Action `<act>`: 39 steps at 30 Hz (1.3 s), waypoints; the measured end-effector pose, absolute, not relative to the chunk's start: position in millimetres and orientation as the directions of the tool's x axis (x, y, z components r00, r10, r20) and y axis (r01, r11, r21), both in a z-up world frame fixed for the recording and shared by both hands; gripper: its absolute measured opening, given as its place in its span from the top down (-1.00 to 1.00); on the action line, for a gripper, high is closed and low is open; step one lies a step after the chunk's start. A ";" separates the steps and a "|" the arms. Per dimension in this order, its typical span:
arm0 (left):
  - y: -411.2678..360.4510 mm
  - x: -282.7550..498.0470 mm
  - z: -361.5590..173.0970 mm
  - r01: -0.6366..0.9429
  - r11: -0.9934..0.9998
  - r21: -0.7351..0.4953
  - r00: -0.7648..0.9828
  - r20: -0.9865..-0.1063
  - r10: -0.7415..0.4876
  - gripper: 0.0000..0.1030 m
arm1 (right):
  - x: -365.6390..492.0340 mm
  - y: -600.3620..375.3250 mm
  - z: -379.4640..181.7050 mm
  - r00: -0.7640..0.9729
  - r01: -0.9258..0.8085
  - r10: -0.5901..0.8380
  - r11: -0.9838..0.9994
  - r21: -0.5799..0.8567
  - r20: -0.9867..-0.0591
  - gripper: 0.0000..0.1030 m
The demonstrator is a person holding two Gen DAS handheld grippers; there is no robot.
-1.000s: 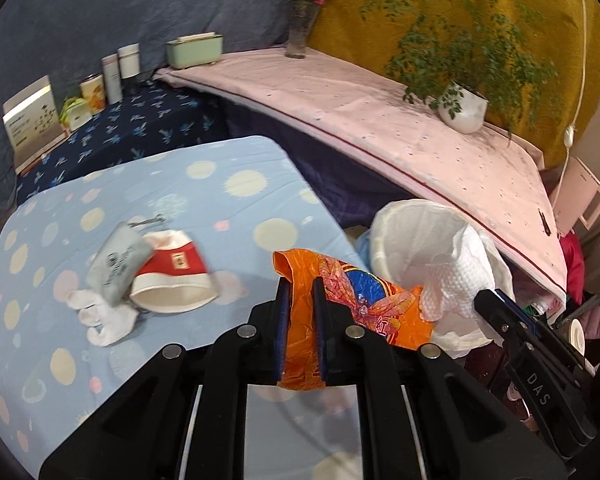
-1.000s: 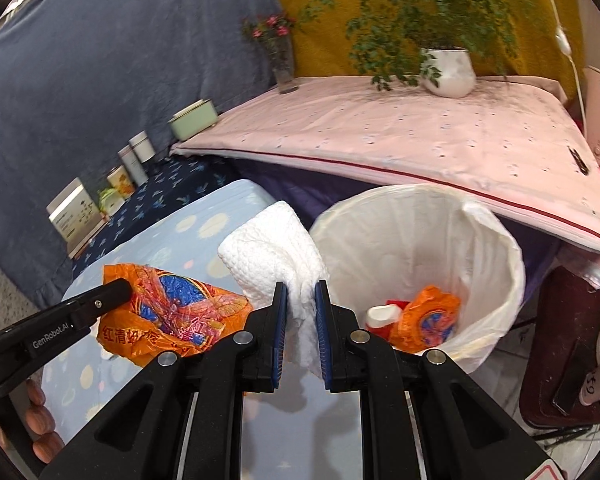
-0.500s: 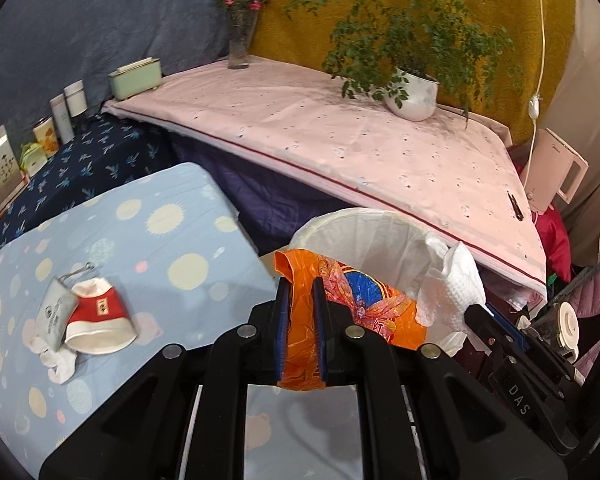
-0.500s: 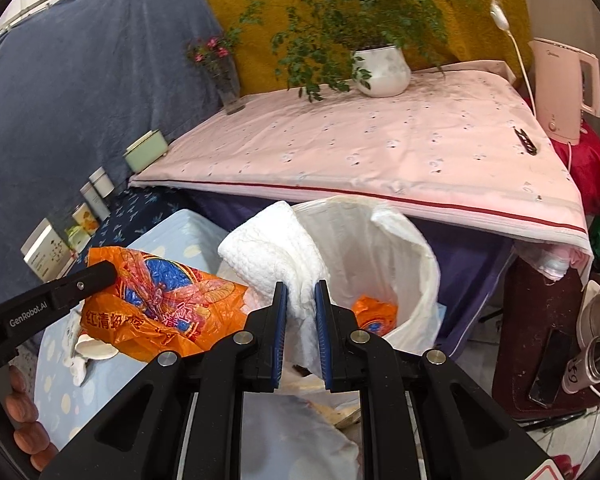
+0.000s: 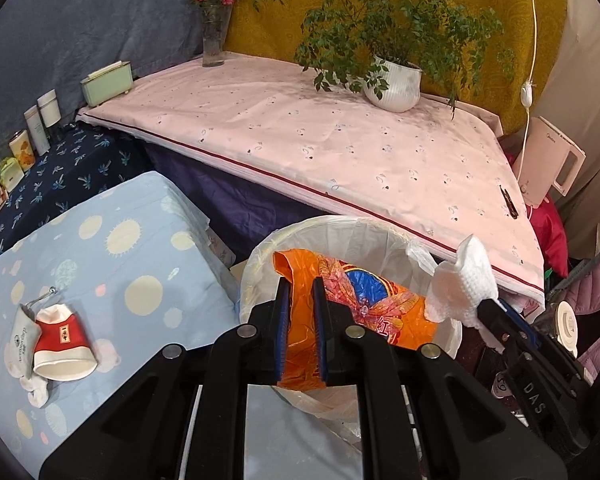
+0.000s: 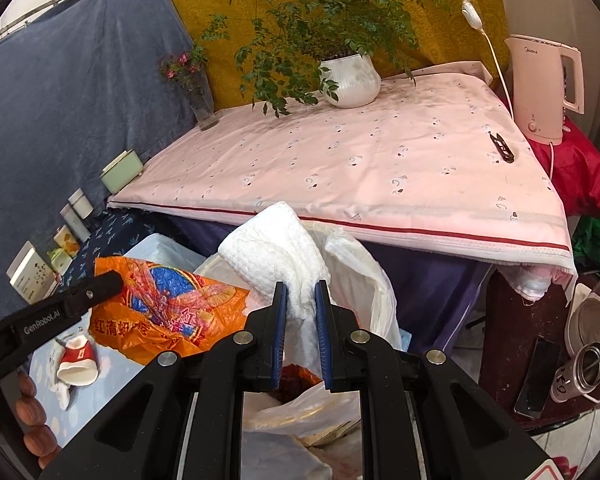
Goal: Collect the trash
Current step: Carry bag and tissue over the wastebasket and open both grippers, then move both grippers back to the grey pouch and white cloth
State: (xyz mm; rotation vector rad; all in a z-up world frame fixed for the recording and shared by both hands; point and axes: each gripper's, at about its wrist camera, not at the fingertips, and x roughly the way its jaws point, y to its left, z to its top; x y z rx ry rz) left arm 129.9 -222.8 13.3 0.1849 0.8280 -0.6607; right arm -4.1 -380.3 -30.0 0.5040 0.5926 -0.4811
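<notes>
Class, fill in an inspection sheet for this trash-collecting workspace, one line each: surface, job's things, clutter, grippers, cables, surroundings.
Surface: blue spotted cloth, low, beside the bin.
Job's things: orange plastic bag and white paper towel, both held over the white-lined bin; crushed red-and-white cup on the spotted cloth.
Clutter: grey pouch beside the cup.
Grippers: left gripper shut on the orange plastic bag; right gripper shut on the white paper towel.
Cables: white cord with inline switch hanging by the kettle.
Surroundings: pink-covered table with potted plant and flower vase.
</notes>
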 end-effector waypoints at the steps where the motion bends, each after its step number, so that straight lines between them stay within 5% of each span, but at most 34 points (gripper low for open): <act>1: -224.3 131.5 11.0 0.609 0.787 -0.097 0.488 -0.736 -0.468 0.78 | -3.7 -382.5 -29.4 0.729 0.558 -0.280 0.772 0.305 -0.625 0.74; 10: -229.1 143.1 -3.2 0.597 0.794 -0.119 0.469 -0.751 -0.465 0.72 | 10.1 -389.1 -24.7 0.730 0.555 -0.287 0.778 0.294 -0.620 0.74; 12: -227.1 145.1 -4.5 0.586 0.800 -0.126 0.477 -0.745 -0.466 0.55 | 15.5 -387.7 -25.3 0.728 0.553 -0.287 0.783 0.285 -0.622 0.63; 14: -223.1 146.1 -4.9 0.574 0.808 -0.131 0.488 -0.738 -0.466 0.13 | 18.9 -384.7 -26.2 0.721 0.564 -0.306 0.780 0.271 -0.621 0.54; 17: -217.8 147.0 -4.9 0.559 0.821 -0.119 0.509 -0.732 -0.452 -0.11 | 24.5 -381.5 -27.9 0.722 0.559 -0.302 0.785 0.268 -0.622 0.32; 39: -128.0 160.4 2.2 0.421 0.896 -0.143 0.575 -0.722 -0.385 -0.32 | 47.1 -307.2 -9.2 0.750 0.468 -0.240 0.851 0.239 -0.616 0.00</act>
